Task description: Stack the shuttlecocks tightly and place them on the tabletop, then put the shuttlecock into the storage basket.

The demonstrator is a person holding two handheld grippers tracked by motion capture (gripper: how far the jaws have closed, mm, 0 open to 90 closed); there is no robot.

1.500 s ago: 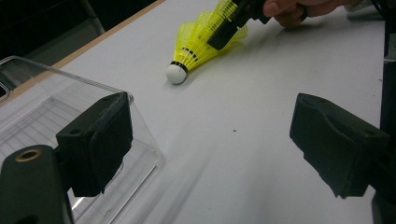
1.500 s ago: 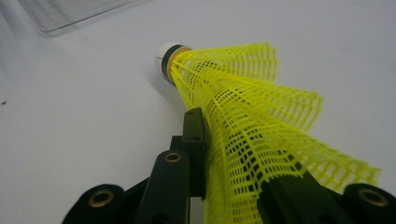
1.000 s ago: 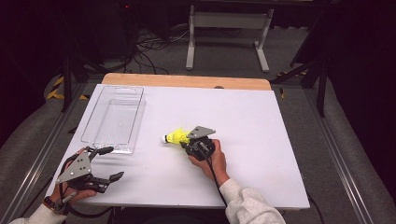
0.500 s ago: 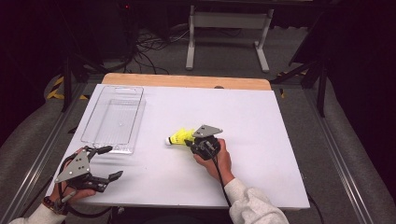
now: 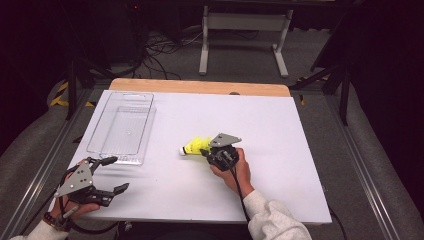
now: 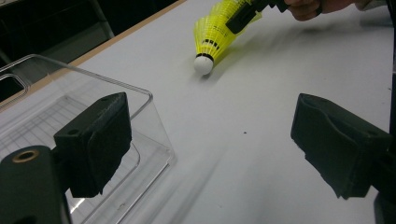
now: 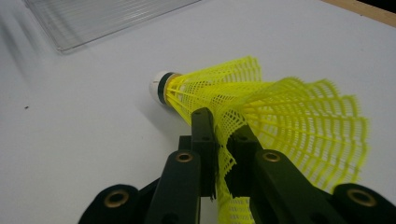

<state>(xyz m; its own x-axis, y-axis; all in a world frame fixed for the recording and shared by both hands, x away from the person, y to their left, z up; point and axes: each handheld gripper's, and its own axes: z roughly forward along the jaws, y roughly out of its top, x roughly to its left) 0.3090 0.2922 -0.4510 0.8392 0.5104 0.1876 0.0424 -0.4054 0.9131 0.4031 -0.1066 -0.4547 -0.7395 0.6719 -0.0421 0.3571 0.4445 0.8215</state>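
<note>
A yellow mesh shuttlecock (image 5: 194, 146) with a white cork lies low over the white table (image 5: 280, 150), cork pointing left toward the tray. My right gripper (image 5: 209, 151) is shut on its skirt. In the right gripper view the jaws pinch the crumpled yellow mesh of the shuttlecock (image 7: 280, 107) at the right gripper (image 7: 224, 128). My left gripper (image 5: 116, 174) stands open near the table's front left corner, holding nothing. The left gripper (image 6: 210, 144) looks toward the shuttlecock (image 6: 212, 32), well apart from it.
A clear plastic tray (image 5: 145, 100) lies at the table's left, just beyond the left gripper; its near corner (image 6: 152, 100) sits beside the left jaw. Its edge (image 7: 93, 28) shows ahead of the right gripper. A wooden strip (image 5: 200, 86) runs along the table's far edge.
The right gripper has shifted slightly to the right with the shuttlecock in its jaws. The left gripper has stayed put, still open.
</note>
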